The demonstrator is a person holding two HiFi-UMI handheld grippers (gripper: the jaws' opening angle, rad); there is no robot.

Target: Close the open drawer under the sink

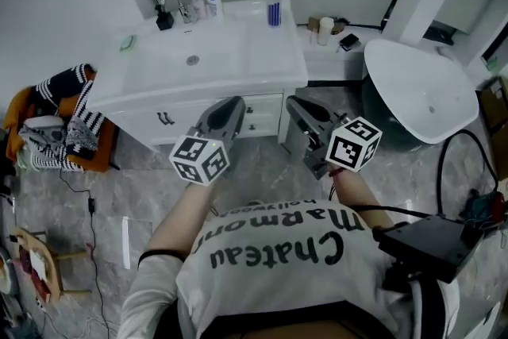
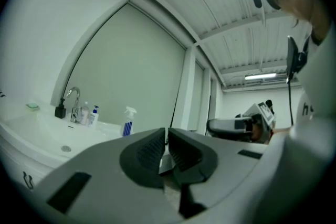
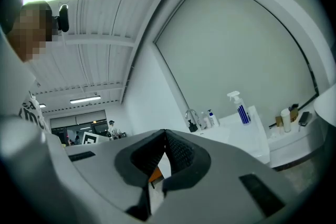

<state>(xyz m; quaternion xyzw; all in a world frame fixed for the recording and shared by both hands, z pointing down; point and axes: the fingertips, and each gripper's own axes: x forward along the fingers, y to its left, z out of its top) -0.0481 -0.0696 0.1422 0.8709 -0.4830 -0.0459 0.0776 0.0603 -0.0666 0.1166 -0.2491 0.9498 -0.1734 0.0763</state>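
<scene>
Grey marbled floor tiles (image 1: 262, 171) are spreading out below the white cabinet (image 1: 186, 117) that is standing against the wall. Under the sink (image 1: 238, 75), at the right end of that cabinet, the drawer (image 1: 266, 107) is showing its small knob and is sitting level with the front next to it, as far as I can tell from above; its left edge is hiding behind my left gripper (image 2: 166, 131). I am holding that gripper up in front of the cabinet, pointing it level toward the wall, with its jaws drawn almost together and nothing lying in the thin slit between them. My right gripper (image 3: 165, 132) is hovering just beside it, to the right of the drawer, also pointing level, with its jaw tips meeting and gripping nothing. Neither gripper is touching the cabinet. On the counter behind the basin, a faucet (image 1: 172, 0) is standing with a black dispenser (image 1: 164, 18) to its left and a pump bottle (image 1: 213, 2) to its right, and a spray bottle (image 1: 273, 2) is standing farther right. A white round tub (image 1: 413, 87) is sitting on the floor to the right, and striped cloths (image 1: 75, 119) are lying piled to the left of the cabinet.
</scene>
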